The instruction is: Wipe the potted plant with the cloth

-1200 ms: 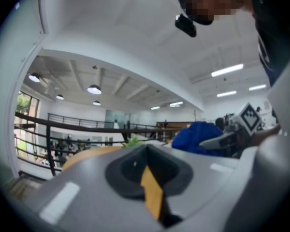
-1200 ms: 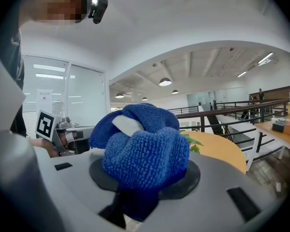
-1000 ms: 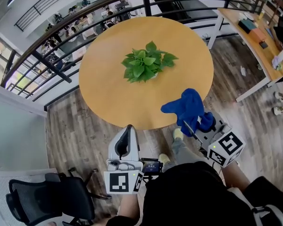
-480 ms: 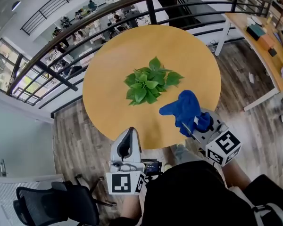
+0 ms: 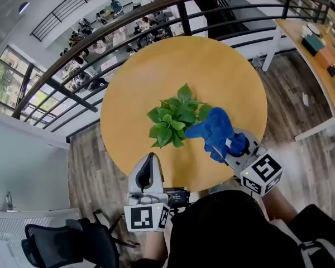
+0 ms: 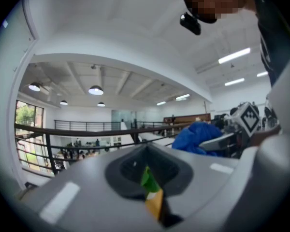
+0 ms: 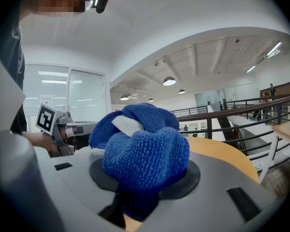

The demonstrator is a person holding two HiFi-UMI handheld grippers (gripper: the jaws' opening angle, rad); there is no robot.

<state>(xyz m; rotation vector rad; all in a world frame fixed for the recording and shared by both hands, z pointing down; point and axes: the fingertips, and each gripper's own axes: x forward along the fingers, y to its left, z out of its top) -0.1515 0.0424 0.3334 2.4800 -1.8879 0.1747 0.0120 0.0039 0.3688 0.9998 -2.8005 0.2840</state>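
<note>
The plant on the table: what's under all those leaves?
Only the round wooden table shows around the plant. The leaves cover whatever pot it stands in, and the cloth hides its right edge in the head view.

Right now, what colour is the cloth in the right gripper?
Blue; the cloth shows best in the right gripper view.

Left gripper [image 5: 150, 159] fingers together, empty; right gripper [image 5: 226, 147] fingers clamped on cloth [image 5: 215, 128].
</note>
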